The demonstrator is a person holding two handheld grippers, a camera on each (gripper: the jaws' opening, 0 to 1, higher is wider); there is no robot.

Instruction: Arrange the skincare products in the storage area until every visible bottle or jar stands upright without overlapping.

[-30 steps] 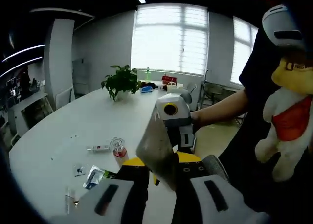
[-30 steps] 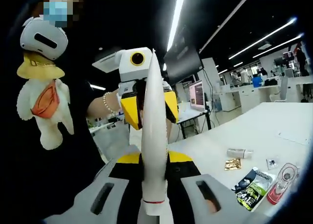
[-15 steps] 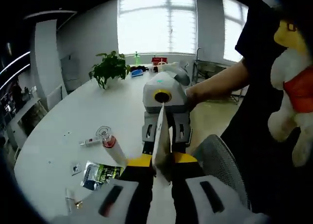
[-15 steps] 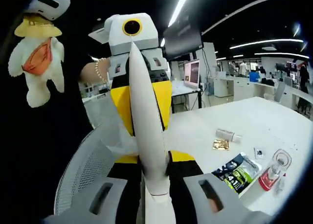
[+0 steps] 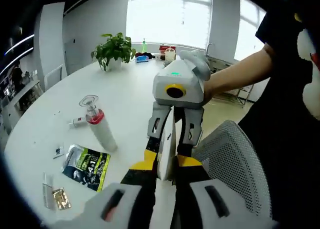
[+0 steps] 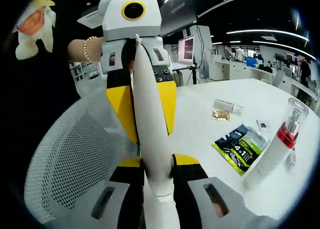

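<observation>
White tube (image 6: 150, 139) apparently pinched between both claws (image 6: 159, 186).

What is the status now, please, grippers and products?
Both grippers, left and right, shut on one white tube, above the mesh chair. Pump bottle upright on table. Green sachet lying flat.

The white bench (image 5: 60, 114) carries an upright pump bottle (image 5: 98, 125), a green sachet (image 5: 88, 161) at its seven o'clock, a gold packet (image 5: 62, 199), and a potted plant (image 5: 113, 50) at twelve.
</observation>
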